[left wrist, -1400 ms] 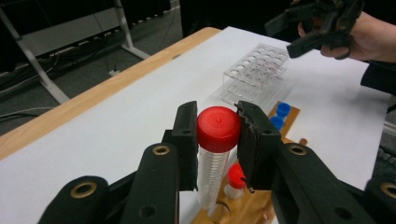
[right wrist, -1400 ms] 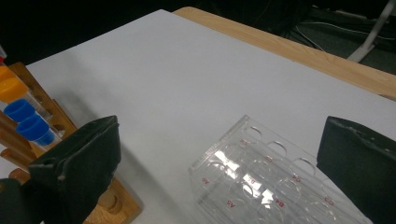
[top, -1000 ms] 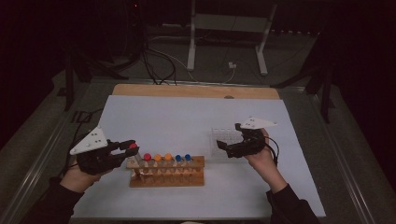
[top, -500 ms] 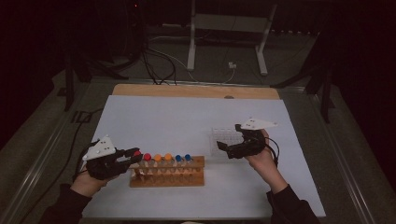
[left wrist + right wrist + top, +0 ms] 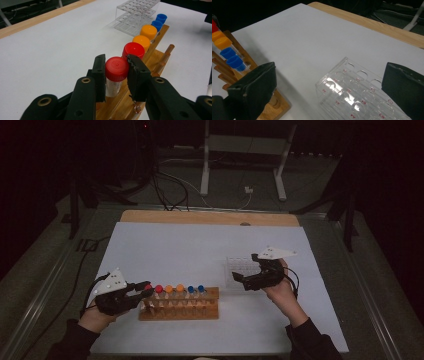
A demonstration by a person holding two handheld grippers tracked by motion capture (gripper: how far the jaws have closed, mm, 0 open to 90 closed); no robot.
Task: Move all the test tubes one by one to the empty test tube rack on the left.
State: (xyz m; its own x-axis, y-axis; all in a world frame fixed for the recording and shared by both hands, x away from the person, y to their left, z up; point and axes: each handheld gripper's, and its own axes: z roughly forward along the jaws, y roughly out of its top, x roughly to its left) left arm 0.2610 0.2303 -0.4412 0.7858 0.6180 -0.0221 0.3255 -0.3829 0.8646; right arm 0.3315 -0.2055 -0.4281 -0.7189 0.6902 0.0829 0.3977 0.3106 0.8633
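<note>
A wooden tube rack [image 5: 180,312] stands near the table's front and holds a row of capped tubes: red [image 5: 159,288], orange and blue. My left gripper [image 5: 146,289] is at the rack's left end, shut on a red-capped tube [image 5: 116,68] that stands upright with its lower part down in the wooden rack [image 5: 160,53]. The pads press on the cap from both sides. My right gripper [image 5: 239,280] hovers open beside a clear plastic rack [image 5: 240,267]. In the right gripper view the clear rack [image 5: 359,95] lies between the spread jaws of the right gripper [image 5: 329,85], untouched.
White paper [image 5: 200,250] covers the table, with a wooden strip [image 5: 210,217] along its far edge. The clear rack [image 5: 137,12] stands just beyond the wooden rack's right end. Cables and a metal stand lie on the dark floor behind the table.
My left gripper has come down with the red-capped tube to the left end of the wooden rack. The right gripper has stayed where it was.
</note>
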